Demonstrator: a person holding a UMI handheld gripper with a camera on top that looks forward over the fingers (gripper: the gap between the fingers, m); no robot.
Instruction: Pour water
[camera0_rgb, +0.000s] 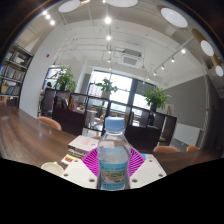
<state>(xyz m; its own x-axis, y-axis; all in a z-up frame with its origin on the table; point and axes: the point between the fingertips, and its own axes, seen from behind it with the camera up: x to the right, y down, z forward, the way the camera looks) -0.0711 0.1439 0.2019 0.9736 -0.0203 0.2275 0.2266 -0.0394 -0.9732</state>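
A clear plastic water bottle (114, 155) stands upright between the two fingers of the gripper (113, 163), its white cap at the top and a blue-and-white label around its lower body. The magenta pads (91, 160) on the inner faces of the fingers sit tight against either side of the bottle — no gap shows at left or right, so the fingers are clamped on it. The bottle rises well above the fingertips and fills the middle of the gripper view.

Beyond the bottle stretches a wooden desk (25, 130), brown and glossy. Just left of the fingers lies a low stack of what look like books (78, 152); details are too small to tell. Past the desk stand orange-backed chairs (50, 123), and behind them dark low partitions run across the room. Leafy potted plants (157, 97) sit on top of the partitions — one to the left, one in the middle, one to the right. A bright window (122, 88) lies behind the middle plant. Shelving (12, 72) lines the left wall, and round ceiling lights (108, 19) dot the white ceiling
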